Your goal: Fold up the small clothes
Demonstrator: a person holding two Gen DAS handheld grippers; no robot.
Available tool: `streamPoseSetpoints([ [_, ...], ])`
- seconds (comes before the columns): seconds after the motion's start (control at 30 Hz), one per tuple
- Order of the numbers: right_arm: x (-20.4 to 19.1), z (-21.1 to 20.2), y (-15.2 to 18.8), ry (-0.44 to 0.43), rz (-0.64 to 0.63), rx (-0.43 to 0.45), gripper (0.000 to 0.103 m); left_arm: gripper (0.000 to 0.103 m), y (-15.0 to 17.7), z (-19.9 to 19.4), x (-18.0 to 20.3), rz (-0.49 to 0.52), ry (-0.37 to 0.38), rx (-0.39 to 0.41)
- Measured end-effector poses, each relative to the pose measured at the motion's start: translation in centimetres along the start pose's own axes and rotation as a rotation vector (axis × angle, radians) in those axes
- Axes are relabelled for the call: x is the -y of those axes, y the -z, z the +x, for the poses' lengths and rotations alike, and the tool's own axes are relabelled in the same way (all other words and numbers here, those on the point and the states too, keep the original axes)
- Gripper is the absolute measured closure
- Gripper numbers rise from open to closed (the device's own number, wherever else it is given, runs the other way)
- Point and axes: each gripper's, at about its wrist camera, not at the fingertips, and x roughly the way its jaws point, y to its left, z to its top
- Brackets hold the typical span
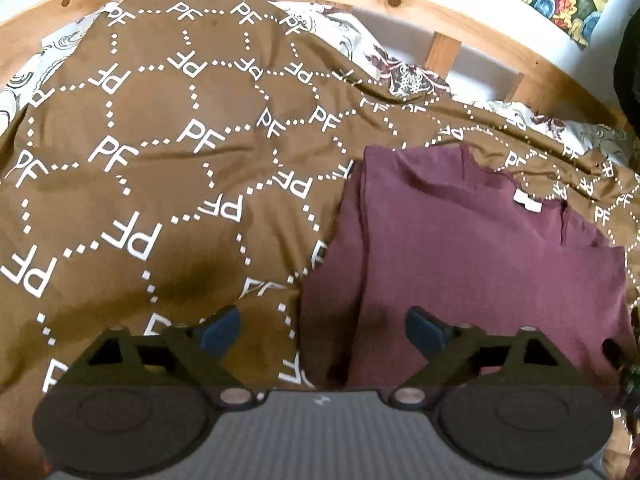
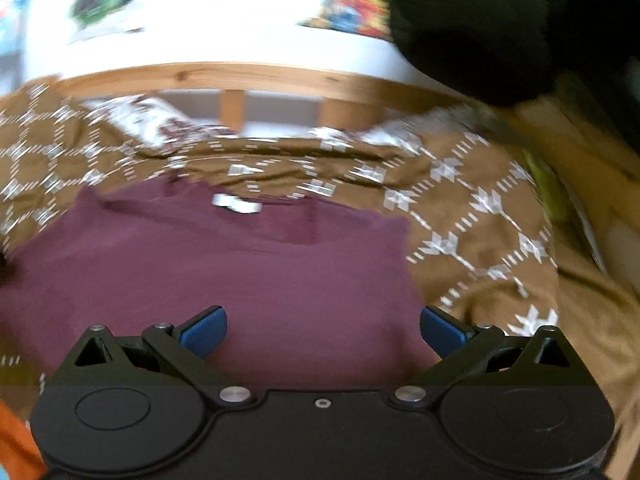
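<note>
While both the left gripper and the right gripper stand wide apart and empty, the maroon shirt lies partly folded on the bed cover, so each should probably pinch one near corner evenly.

You are looking at a maroon shirt carrying a small white label. It is lying on a brown bedspread printed with white dotted hexagons and "PF" letters. Behind, a pale wooden bed frame is showing, and blue pads are tipping black fingers.
</note>
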Motion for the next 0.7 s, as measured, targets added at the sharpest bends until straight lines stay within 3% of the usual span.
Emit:
streamPoseSetpoints([
  [0.23,-3.4,0.6,0.4,-0.108,-0.151,0.013,0.001,0.001,-0.8,2.2,0.0,-0.057,0.047,-0.011],
  [0.7,-5.3,2.6,1.7,-0.127,-0.225,-0.07,0.001,0.001,-0.3,4.9,0.5,-0.056,0.023,-0.109],
])
